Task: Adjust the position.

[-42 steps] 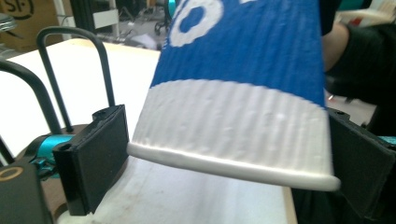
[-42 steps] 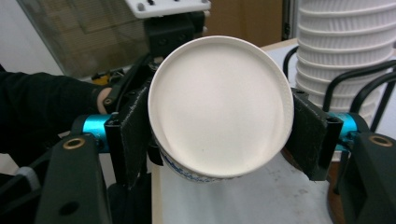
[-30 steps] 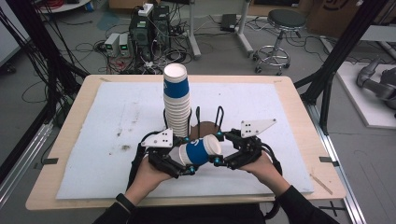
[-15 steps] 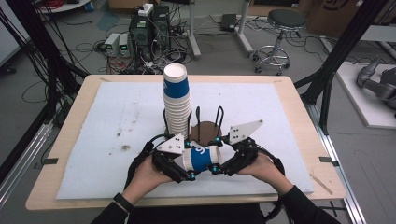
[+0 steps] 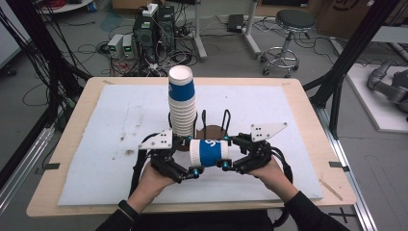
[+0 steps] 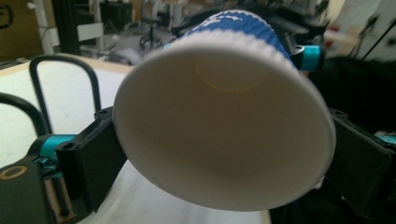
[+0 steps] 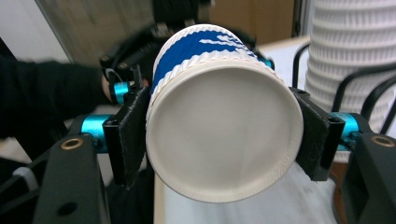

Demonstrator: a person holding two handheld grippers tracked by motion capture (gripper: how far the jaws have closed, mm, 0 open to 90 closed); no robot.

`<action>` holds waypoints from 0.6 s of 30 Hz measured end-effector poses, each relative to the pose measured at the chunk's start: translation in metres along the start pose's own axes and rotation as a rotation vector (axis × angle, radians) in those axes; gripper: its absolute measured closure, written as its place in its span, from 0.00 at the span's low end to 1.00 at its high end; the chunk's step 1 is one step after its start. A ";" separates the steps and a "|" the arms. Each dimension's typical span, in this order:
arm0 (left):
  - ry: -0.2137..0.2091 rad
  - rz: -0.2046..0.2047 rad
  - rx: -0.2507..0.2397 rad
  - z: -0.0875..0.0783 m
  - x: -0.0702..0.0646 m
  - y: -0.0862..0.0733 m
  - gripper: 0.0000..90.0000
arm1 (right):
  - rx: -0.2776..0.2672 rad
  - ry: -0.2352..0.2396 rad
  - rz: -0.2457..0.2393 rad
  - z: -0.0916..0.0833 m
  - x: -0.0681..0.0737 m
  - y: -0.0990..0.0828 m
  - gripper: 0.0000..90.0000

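Note:
A blue-and-white ribbed paper cup (image 5: 209, 152) lies level in the air between my two grippers, over the near part of the mat. My right gripper (image 5: 227, 153) is shut on its base end after its jaws have just been closing; in the right gripper view both pads press the cup (image 7: 219, 130) from the sides. My left gripper (image 5: 191, 156) is at the mouth end and its jaws have just been opening. In the left gripper view they stand wide on either side of the rim of the cup (image 6: 224, 126), whose open mouth faces the camera.
A tall stack of the same cups (image 5: 182, 106) stands just behind my hands, in a black wire holder with a brown base (image 5: 215, 126). A white mat (image 5: 288, 110) covers the wooden table (image 5: 308, 96). Cables, a stool and equipment lie on the floor beyond.
The cup has swung from tilted to level between the grippers. The right gripper has closed on its base end, and the left gripper's jaws have spread at the mouth end.

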State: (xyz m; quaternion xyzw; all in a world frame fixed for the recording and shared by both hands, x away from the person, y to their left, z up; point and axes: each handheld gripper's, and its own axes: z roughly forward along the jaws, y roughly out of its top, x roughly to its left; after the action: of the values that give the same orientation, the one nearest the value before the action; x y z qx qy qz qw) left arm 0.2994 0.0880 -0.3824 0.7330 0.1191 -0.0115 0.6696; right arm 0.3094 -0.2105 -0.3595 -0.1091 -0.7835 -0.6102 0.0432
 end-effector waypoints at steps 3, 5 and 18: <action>-0.016 -0.023 -0.038 -0.003 0.001 0.001 0.10 | -0.026 0.009 0.009 0.000 0.000 -0.002 0.33; -0.007 -0.020 -0.035 -0.005 0.001 0.001 0.15 | -0.022 0.015 0.012 0.001 0.000 -0.002 0.33; -0.002 0.035 0.114 -0.009 0.003 0.014 0.23 | 0.147 -0.025 -0.022 0.003 -0.001 0.002 0.24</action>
State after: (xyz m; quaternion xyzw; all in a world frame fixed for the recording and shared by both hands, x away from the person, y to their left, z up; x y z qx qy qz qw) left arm 0.3032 0.0960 -0.3683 0.7718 0.1046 -0.0071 0.6271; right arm 0.3113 -0.2074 -0.3585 -0.1049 -0.8277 -0.5502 0.0345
